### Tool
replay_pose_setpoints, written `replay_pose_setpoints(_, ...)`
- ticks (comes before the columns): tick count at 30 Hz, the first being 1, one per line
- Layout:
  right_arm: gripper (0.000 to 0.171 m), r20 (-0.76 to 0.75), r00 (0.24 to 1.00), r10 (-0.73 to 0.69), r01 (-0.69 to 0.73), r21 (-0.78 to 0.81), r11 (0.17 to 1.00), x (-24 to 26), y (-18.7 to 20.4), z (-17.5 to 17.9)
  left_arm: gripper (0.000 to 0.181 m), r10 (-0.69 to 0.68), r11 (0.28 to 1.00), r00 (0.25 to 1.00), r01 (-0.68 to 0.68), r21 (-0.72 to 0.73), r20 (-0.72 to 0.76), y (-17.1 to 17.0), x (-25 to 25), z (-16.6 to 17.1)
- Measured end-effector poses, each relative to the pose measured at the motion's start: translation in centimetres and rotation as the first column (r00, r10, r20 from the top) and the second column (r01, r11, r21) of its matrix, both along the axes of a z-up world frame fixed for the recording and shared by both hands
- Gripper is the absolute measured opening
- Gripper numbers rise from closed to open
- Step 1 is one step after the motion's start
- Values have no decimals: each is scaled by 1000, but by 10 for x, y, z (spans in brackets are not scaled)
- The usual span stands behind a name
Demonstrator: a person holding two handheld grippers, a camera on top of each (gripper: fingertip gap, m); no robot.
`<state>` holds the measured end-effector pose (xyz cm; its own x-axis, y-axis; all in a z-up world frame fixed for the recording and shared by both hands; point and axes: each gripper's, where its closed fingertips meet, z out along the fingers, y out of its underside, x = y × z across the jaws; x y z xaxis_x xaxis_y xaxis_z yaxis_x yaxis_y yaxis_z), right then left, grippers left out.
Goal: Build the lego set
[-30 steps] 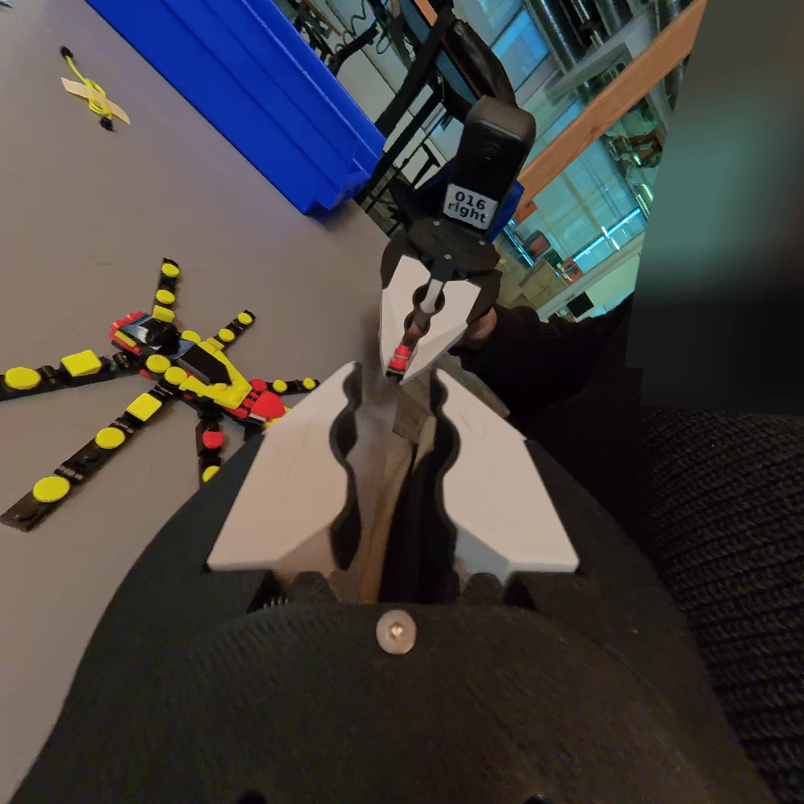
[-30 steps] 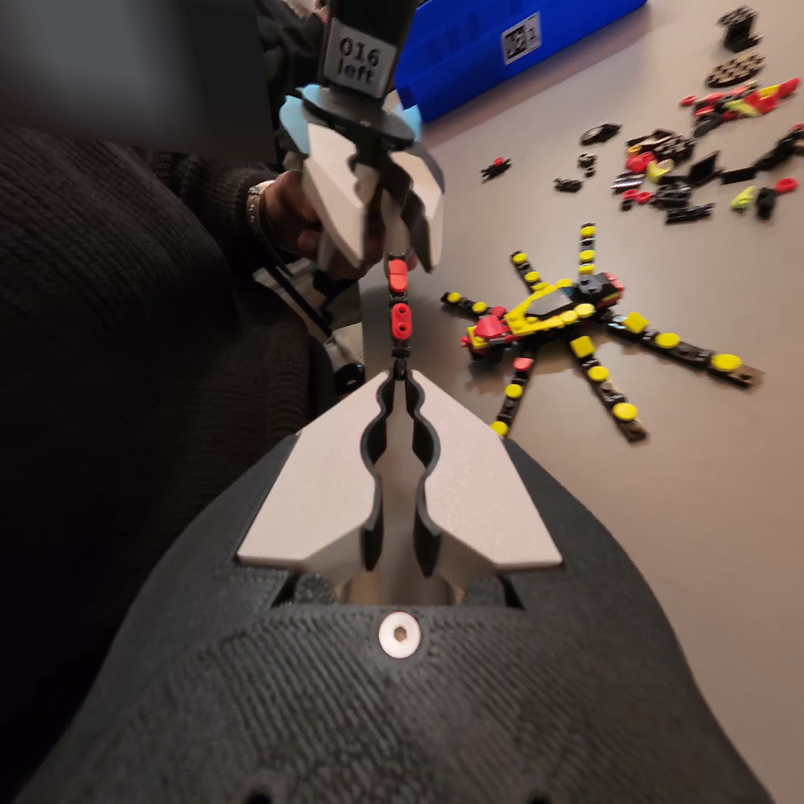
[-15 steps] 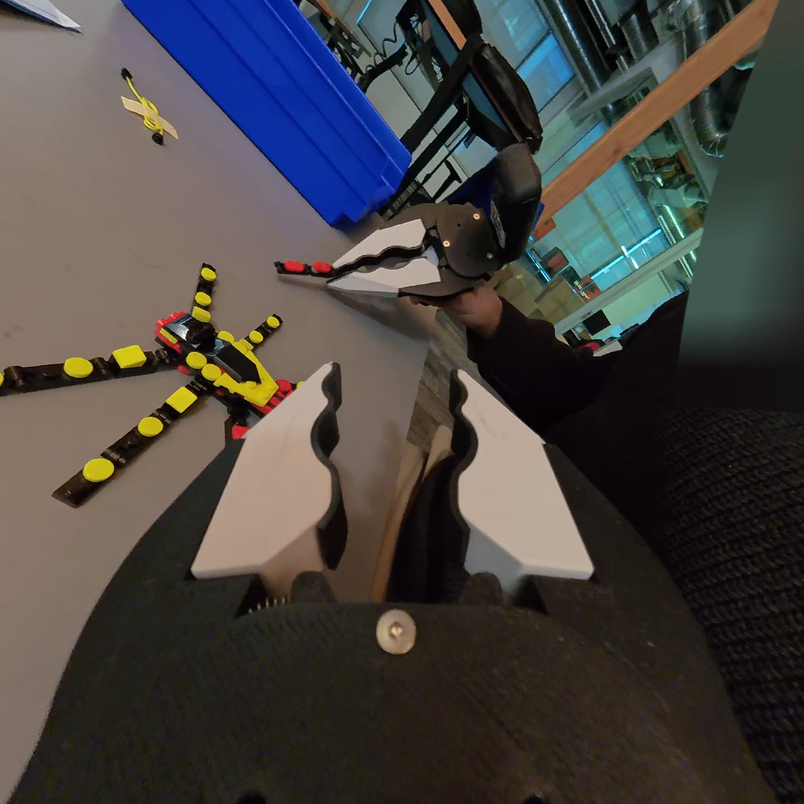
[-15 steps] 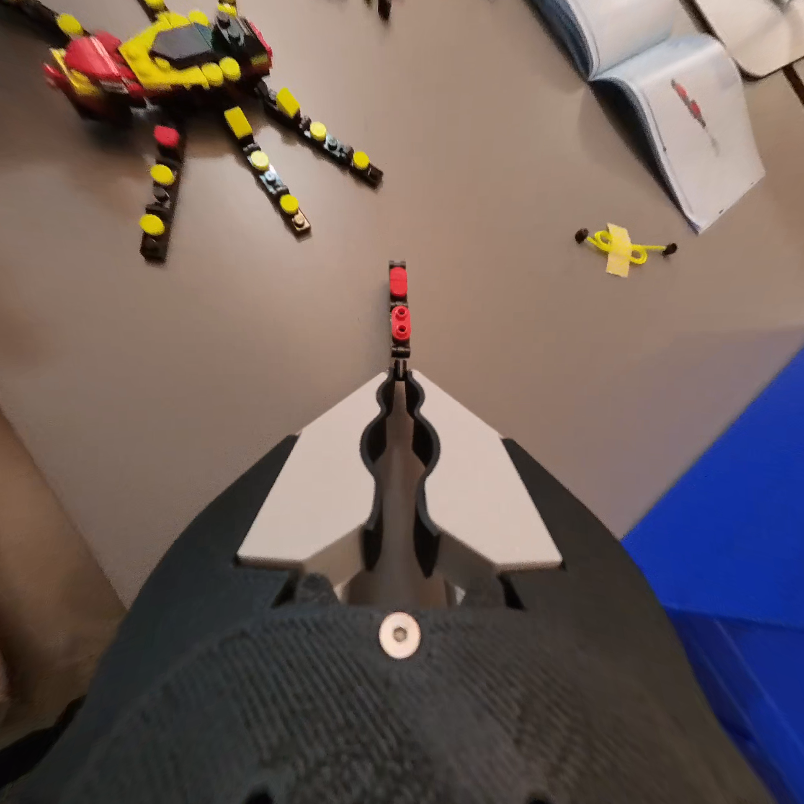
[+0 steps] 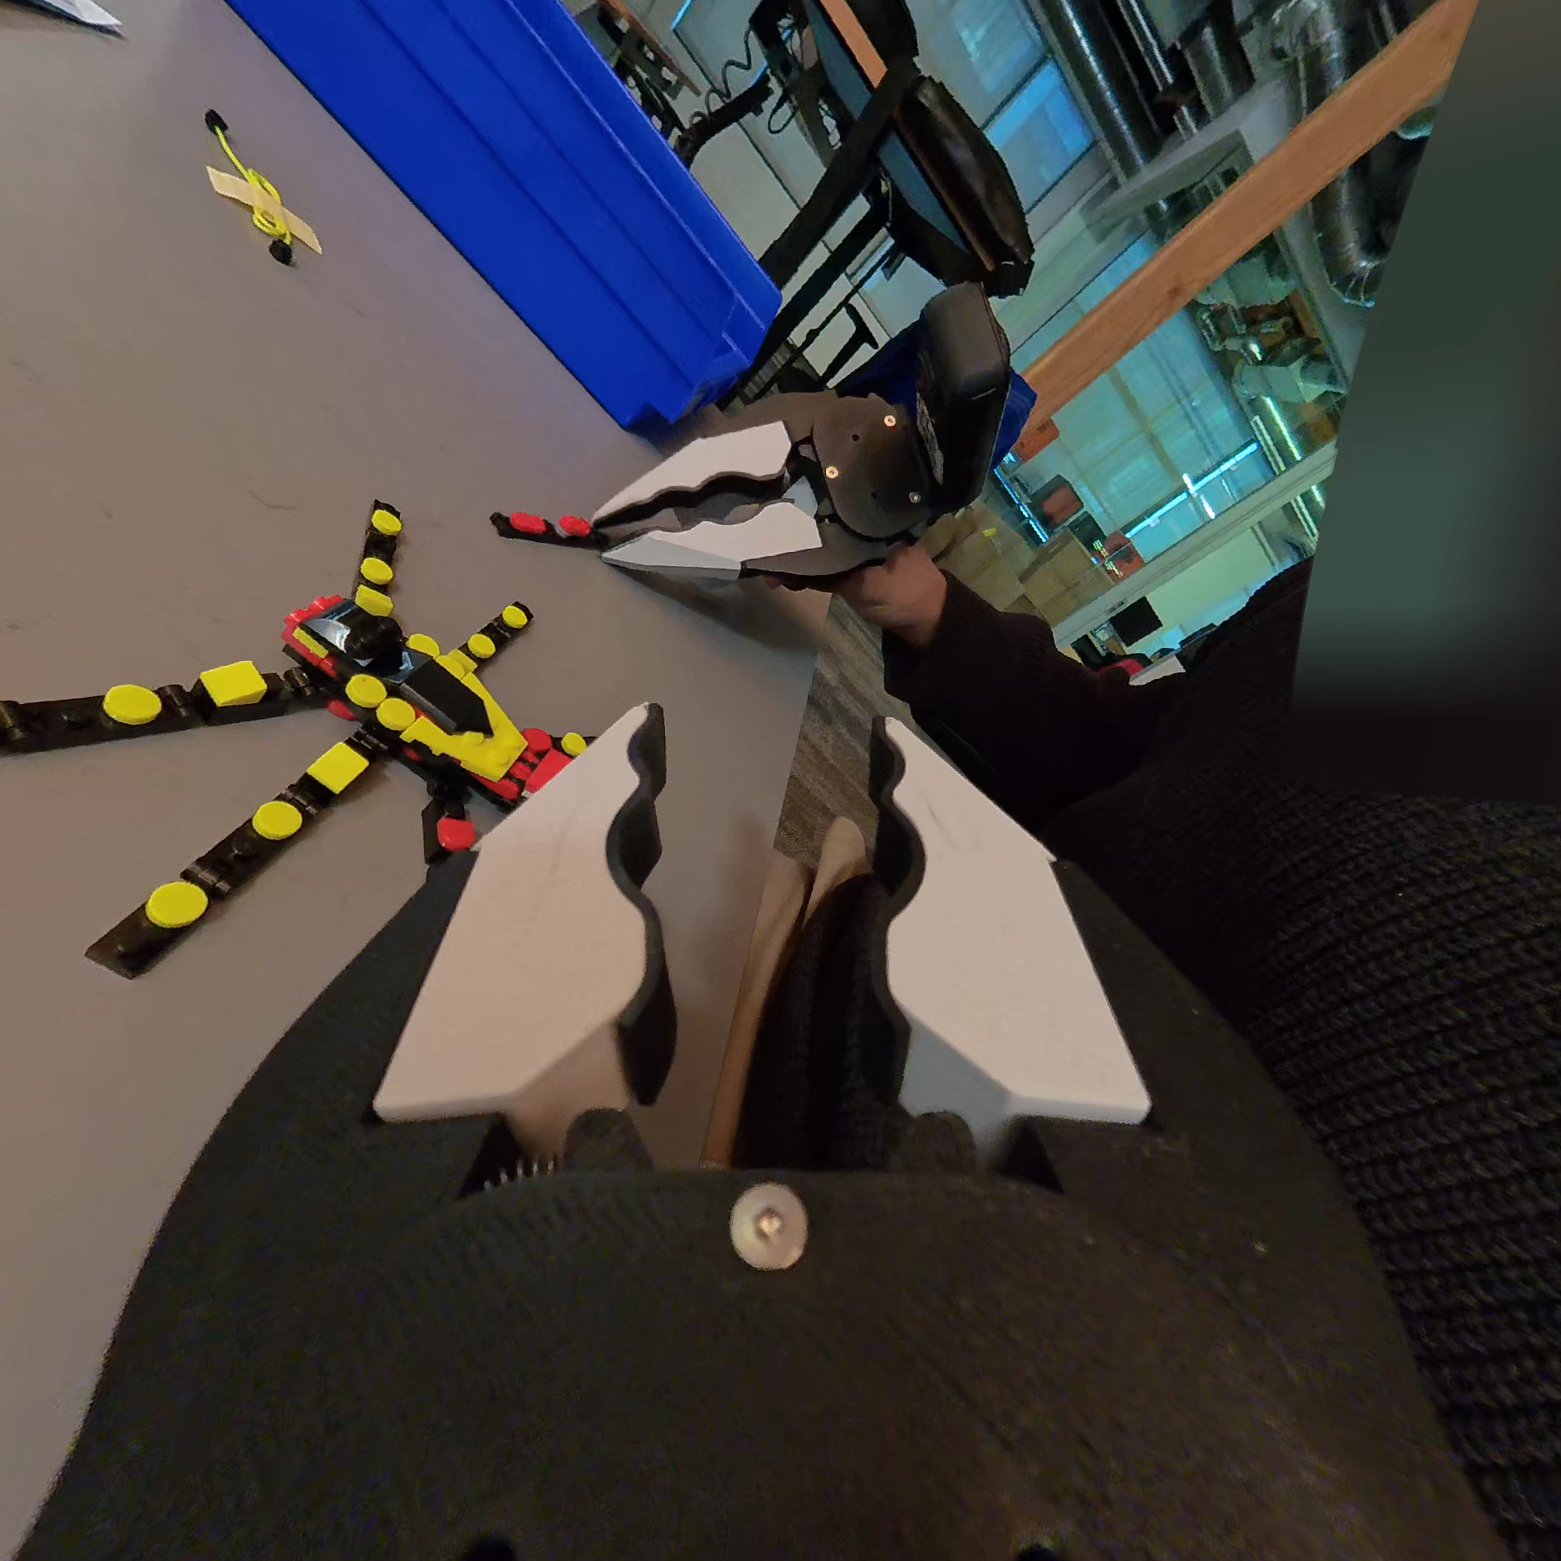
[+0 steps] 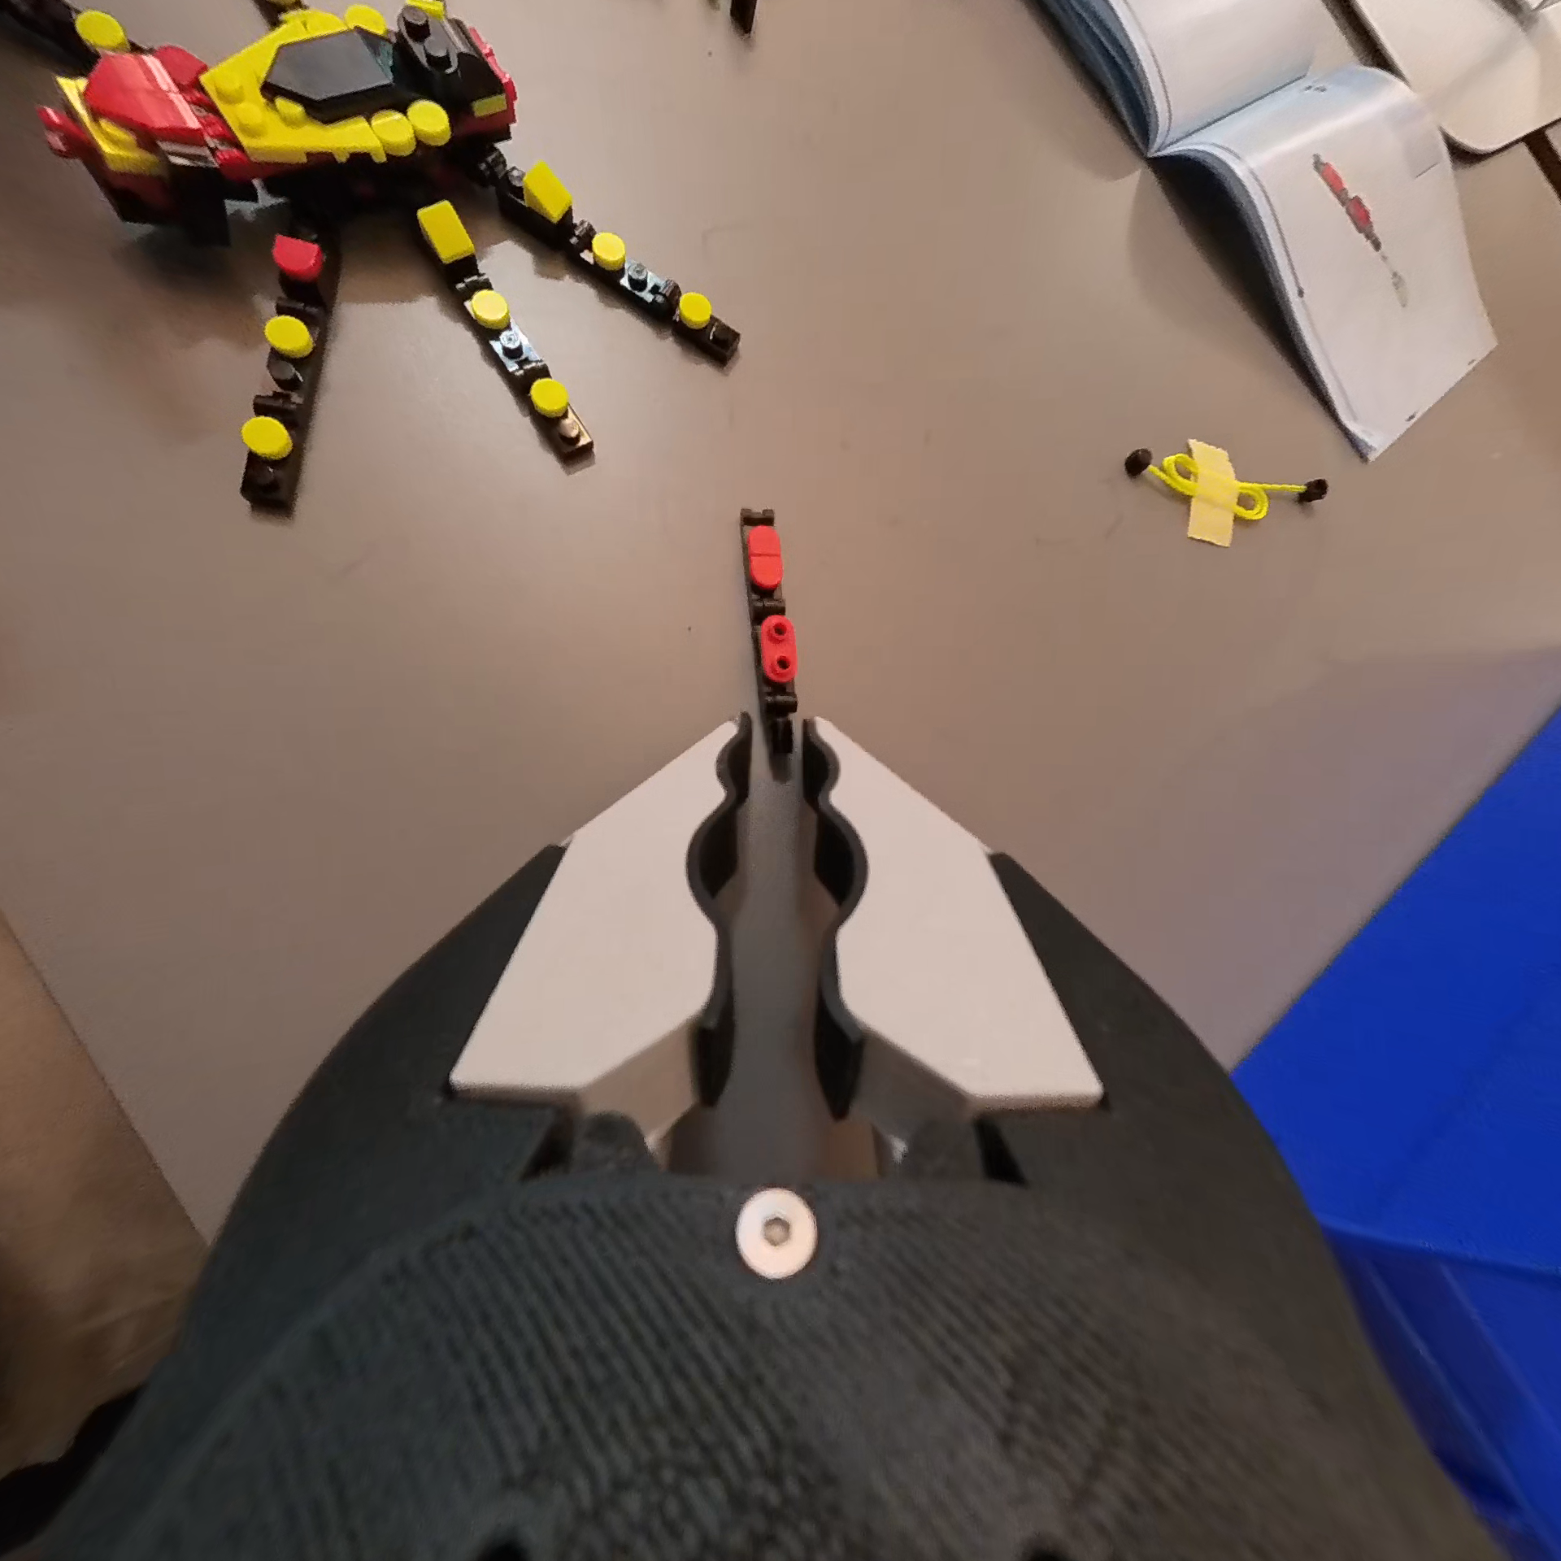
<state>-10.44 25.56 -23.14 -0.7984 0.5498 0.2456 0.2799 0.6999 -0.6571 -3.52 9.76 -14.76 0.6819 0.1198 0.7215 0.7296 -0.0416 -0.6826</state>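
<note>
A short black lego strip (image 6: 770, 608) with two red pieces lies on the grey table (image 6: 1014, 676); it also shows in the left wrist view (image 5: 541, 525). My right gripper (image 6: 775, 731) is low over the table, its jaws a little apart around the strip's near end, with thin gaps on both sides. It also shows in the left wrist view (image 5: 601, 539). The spider-like red, yellow and black model (image 5: 405, 693) lies to the left of the strip, also seen in the right wrist view (image 6: 279, 110). My left gripper (image 5: 764, 726) is wide open and empty above the table's edge.
A blue bin (image 5: 524, 169) stands at the far side and also shows in the right wrist view (image 6: 1436, 1056). A yellow string with tape (image 6: 1216, 494) and an open instruction booklet (image 6: 1318, 203) lie beyond the strip. A person's dark sleeve (image 5: 1014, 701) is behind the right gripper. The grippers' ends are close to 20 cm from one another.
The right gripper swung away from the left gripper and brought the strip down onto the table. Its jaws have parted slightly. The left gripper has opened wider.
</note>
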Motion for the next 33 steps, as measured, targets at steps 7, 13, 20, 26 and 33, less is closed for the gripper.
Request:
replay_pose_setpoints(7,20,-10,1000,-8,7,-101,995,-1,-5,15,45,7,1000,1000,-7,6,3,0,-1,1)
replay_pose_setpoints(13,23,-54,998,-17,0,-307,952,-14,-32,48,43,15,1000,1000,-15,20,8,0,-2,4)
replay_pose_setpoints(20,15,-108,979,176,-196,-232,953,-52,-110,57,41,20,999,1000,-20,31,-3,-2,0,8)
replay_pose_setpoints(26,16,-31,933,358,-359,-146,922,-84,-181,30,40,41,999,998,-41,6,-49,-7,-1,9)
replay_pose_setpoints(33,10,45,917,397,-397,-9,918,-109,-200,-1,39,64,998,996,-64,12,-58,-13,-6,11)
